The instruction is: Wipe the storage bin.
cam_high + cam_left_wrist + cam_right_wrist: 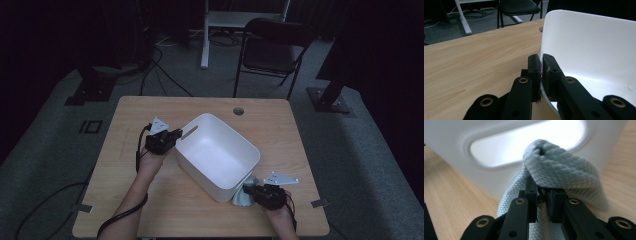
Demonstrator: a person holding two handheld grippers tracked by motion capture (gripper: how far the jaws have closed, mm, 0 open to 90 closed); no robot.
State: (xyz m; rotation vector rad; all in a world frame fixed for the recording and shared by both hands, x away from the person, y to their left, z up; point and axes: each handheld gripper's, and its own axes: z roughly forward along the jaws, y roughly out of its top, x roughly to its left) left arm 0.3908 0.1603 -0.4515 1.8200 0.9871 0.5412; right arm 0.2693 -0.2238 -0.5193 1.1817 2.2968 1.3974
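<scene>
Gripping the rim of the one white bin (218, 155) with the left gripper (541, 66) closed on it, the right gripper (541, 192), jaws clamped on the single pale blue cloth (560, 167), holds it just outside the bin's near wall, so lifting it inside apparently remains.

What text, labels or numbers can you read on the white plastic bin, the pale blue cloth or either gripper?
None readable: the white plastic bin is plain, the pale blue textured cloth bears only its weave, and the left gripper and right gripper carry no lettering.
</scene>
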